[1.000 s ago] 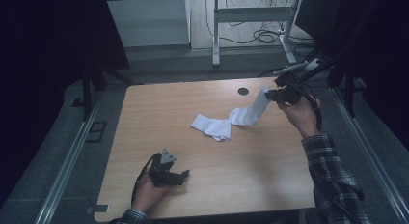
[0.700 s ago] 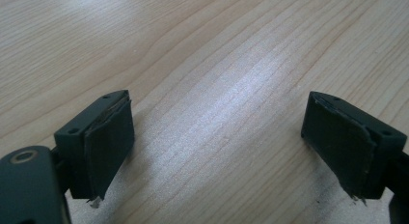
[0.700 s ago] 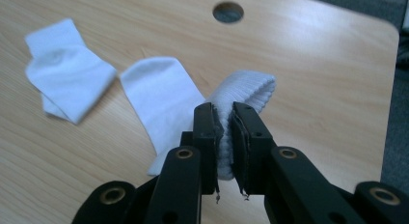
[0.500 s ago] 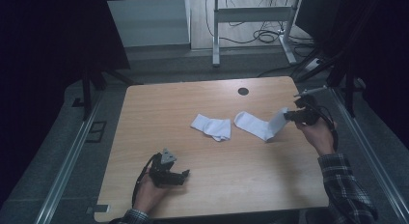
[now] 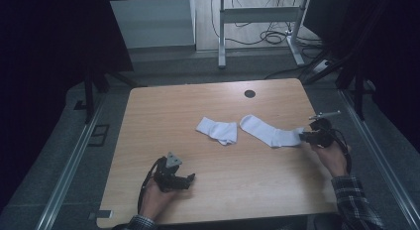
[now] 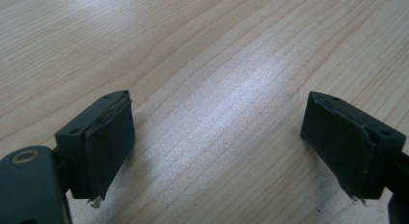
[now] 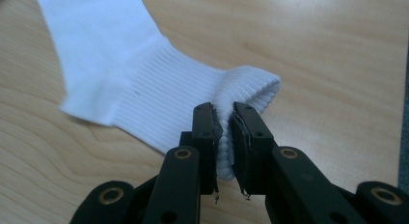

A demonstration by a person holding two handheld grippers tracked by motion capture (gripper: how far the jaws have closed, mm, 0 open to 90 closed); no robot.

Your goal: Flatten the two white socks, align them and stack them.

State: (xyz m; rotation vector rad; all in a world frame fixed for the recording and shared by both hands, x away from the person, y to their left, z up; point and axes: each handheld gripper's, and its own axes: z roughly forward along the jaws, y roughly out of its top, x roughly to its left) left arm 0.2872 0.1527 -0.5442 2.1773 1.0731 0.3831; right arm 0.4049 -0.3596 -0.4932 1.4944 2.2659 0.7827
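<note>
Since the earlier high views, the right gripper has come down from above the far right corner to the right edge of the desk, and the sock it carries, which then hung draped from the fingers, now lies stretched flat on the wood. The left gripper has kept its place near the front edge.

Desk: a light wooden top with a dark round hole near its far edge.

Held sock: white, laid out diagonally right of centre, toe end toward the middle of the desk and ribbed cuff toward the right edge. In the right gripper view the cuff is bunched and pinched between the two black fingers, which stand nearly closed with only the fabric between them.

Second sock: white, folded or bunched into a shorter shape, lying just left of the first, near it but apart.

Right hand: wrapped around the gripper body at the desk's right edge, with a plaid sleeve behind it.

Left hand: resting low on the desk. In the left gripper view its fingers stand wide apart over bare wood, holding nothing.
</note>
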